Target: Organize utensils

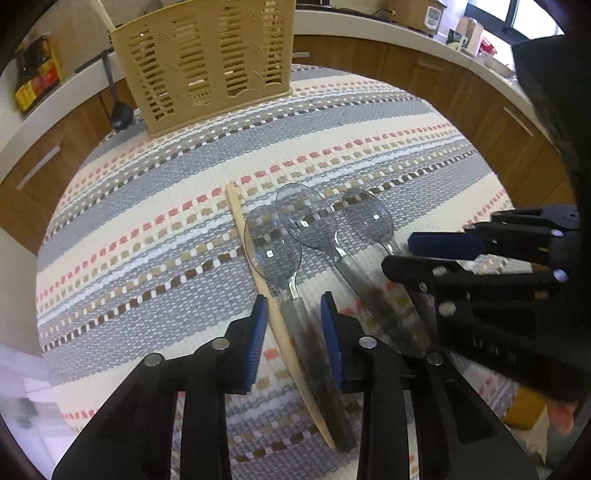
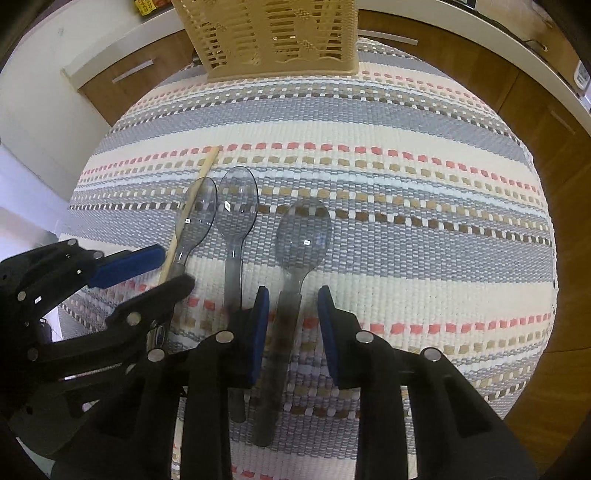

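Three clear grey plastic spoons lie side by side on the striped mat (image 1: pixel 147 221), bowls pointing to the beige slotted utensil holder (image 1: pixel 203 55) (image 2: pixel 273 33) at the far edge. A wooden chopstick (image 1: pixel 251 258) (image 2: pixel 195 192) rests against the left spoon (image 1: pixel 271 247) (image 2: pixel 199 210). My left gripper (image 1: pixel 295 317) (image 2: pixel 175 267) is open and straddles that spoon's handle and the chopstick, with mat showing beside the right pad. My right gripper (image 2: pixel 291 306) (image 1: pixel 399 253) is open around the handle of the right spoon (image 2: pixel 304 232) (image 1: pixel 367 216), with gaps on both sides. The middle spoon (image 1: pixel 306 218) (image 2: pixel 238 199) lies between the two grippers.
Wooden cabinets under a white counter (image 1: pixel 369 26) curve behind the table. A black ladle (image 1: pixel 118 107) hangs left of the holder, and a dark sauce bottle (image 1: pixel 35 74) stands on the counter at far left. Cups and small items crowd the counter at the right.
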`<state>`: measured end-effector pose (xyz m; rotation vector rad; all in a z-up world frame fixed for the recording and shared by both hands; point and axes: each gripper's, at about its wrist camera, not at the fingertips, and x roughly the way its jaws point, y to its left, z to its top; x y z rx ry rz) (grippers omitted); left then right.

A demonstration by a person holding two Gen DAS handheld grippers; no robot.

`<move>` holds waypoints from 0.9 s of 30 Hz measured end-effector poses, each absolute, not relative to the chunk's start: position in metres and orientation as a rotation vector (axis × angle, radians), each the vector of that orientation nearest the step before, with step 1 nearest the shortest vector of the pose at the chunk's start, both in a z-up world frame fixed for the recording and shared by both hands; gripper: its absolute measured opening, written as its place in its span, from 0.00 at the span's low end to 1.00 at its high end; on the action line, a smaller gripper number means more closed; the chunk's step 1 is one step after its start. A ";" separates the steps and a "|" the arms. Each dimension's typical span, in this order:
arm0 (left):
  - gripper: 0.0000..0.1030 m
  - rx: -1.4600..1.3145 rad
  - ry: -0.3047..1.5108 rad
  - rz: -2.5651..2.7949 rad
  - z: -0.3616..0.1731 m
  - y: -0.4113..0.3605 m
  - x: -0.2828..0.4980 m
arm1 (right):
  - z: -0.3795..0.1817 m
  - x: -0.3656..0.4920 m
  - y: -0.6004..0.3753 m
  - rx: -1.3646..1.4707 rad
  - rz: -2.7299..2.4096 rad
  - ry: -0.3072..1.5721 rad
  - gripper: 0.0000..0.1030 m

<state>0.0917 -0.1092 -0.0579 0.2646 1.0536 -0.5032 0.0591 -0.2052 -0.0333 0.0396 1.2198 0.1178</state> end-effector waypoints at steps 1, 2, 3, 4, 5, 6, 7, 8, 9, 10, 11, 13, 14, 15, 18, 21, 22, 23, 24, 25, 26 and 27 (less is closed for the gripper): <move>0.24 0.276 1.048 -0.487 -0.059 -0.111 0.093 | -0.033 0.059 -0.203 0.028 0.113 1.219 0.24; 0.17 0.279 1.046 -0.479 -0.058 -0.111 0.094 | -0.034 0.059 -0.201 0.022 0.113 1.219 0.24; 0.12 0.274 1.043 -0.474 -0.057 -0.110 0.095 | -0.034 0.059 -0.200 0.014 0.112 1.217 0.24; 0.08 0.261 1.043 -0.477 -0.057 -0.109 0.096 | -0.035 0.060 -0.198 0.008 0.111 1.216 0.24; 0.03 0.236 1.039 -0.491 -0.053 -0.106 0.093 | -0.035 0.060 -0.197 -0.001 0.109 1.213 0.23; 0.01 0.216 1.034 -0.500 -0.052 -0.104 0.093 | -0.037 0.061 -0.194 -0.015 0.103 1.209 0.18; 0.01 0.199 1.032 -0.505 -0.050 -0.101 0.093 | -0.037 0.061 -0.193 -0.033 0.091 1.206 0.14; 0.01 0.170 1.029 -0.515 -0.048 -0.096 0.094 | -0.040 0.064 -0.189 -0.036 0.088 1.205 0.13; 0.01 0.138 1.031 -0.525 -0.046 -0.091 0.094 | -0.040 0.065 -0.188 -0.034 0.089 1.205 0.12; 0.01 0.110 1.033 -0.533 -0.044 -0.086 0.095 | -0.040 0.066 -0.189 -0.029 0.093 1.206 0.12; 0.01 0.091 1.036 -0.540 -0.043 -0.083 0.095 | -0.040 0.067 -0.191 -0.030 0.093 1.205 0.11; 0.01 0.050 1.044 -0.551 -0.041 -0.075 0.095 | -0.040 0.068 -0.192 -0.031 0.089 1.203 0.11; 0.01 0.031 1.044 -0.548 -0.039 -0.069 0.096 | -0.040 0.069 -0.193 -0.030 0.086 1.202 0.11; 0.01 0.021 1.044 -0.543 -0.037 -0.065 0.096 | -0.038 0.067 -0.196 -0.029 0.083 1.202 0.10; 0.01 0.005 1.051 -0.508 -0.037 -0.052 0.100 | -0.036 0.068 -0.207 -0.017 0.069 1.205 0.10; 0.01 -0.004 1.088 -0.446 -0.048 -0.037 0.110 | -0.036 0.068 -0.217 0.001 0.067 1.218 0.11; 0.01 -0.006 1.097 -0.437 -0.051 -0.034 0.114 | -0.035 0.069 -0.218 0.002 0.075 1.218 0.11; 0.02 -0.009 1.101 -0.431 -0.055 -0.030 0.116 | -0.035 0.068 -0.219 0.002 0.076 1.214 0.11; 0.02 -0.011 1.100 -0.434 -0.057 -0.028 0.116 | -0.034 0.068 -0.219 0.006 0.075 1.213 0.11; 0.02 -0.010 1.101 -0.439 -0.058 -0.027 0.117 | -0.035 0.069 -0.220 0.011 0.080 1.219 0.12; 0.05 -0.003 1.103 -0.438 -0.058 -0.026 0.116 | -0.035 0.069 -0.220 0.019 0.088 1.225 0.13; 0.08 0.010 1.102 -0.434 -0.057 -0.025 0.115 | -0.035 0.069 -0.222 0.031 0.096 1.229 0.18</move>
